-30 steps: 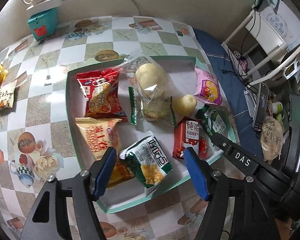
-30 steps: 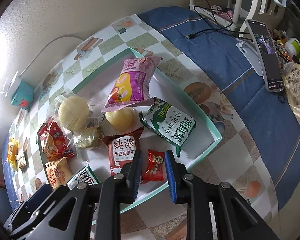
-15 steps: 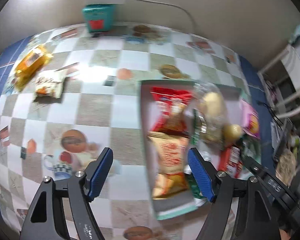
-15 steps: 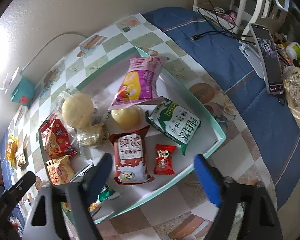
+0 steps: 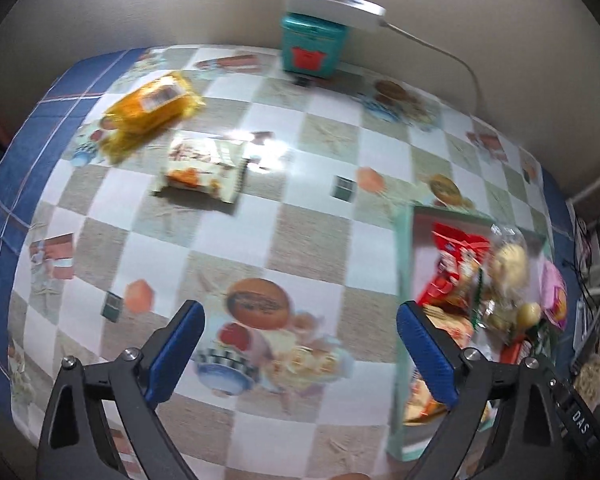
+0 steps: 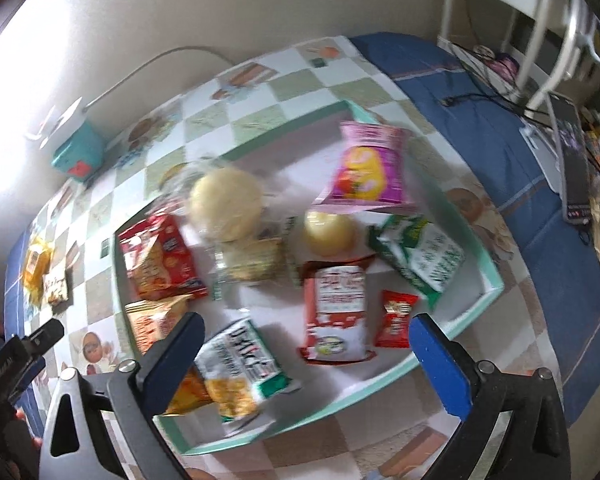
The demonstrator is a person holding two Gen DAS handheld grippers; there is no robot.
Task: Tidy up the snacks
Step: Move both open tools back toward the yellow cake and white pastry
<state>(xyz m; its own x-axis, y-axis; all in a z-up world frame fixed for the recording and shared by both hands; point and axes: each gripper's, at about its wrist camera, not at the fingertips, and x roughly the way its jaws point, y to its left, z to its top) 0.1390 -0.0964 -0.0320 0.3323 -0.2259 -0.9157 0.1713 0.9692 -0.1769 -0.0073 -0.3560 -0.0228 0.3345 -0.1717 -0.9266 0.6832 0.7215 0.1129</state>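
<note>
Left tongs (image 5: 298, 354) swung off tray (image 6: 476, 240) (both tongs wide apart, empty); cream packet (image 5: 202, 170) lies crosswise.

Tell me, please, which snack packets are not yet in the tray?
Two remain out on the checked tablecloth, far from the green tray: the yellow packet and, beside it, the white packet with orange print.

Snacks (image 6: 336, 308) in tray (image 6: 494, 280), 2 packets (image 5: 202, 166) outside.

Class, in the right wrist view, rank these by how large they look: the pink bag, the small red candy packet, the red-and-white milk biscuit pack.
1. Milk biscuit pack and pink bag: look alike; the pack lies nearer the camera, so unranked.
2. Red candy packet, clearly smallest.
</note>
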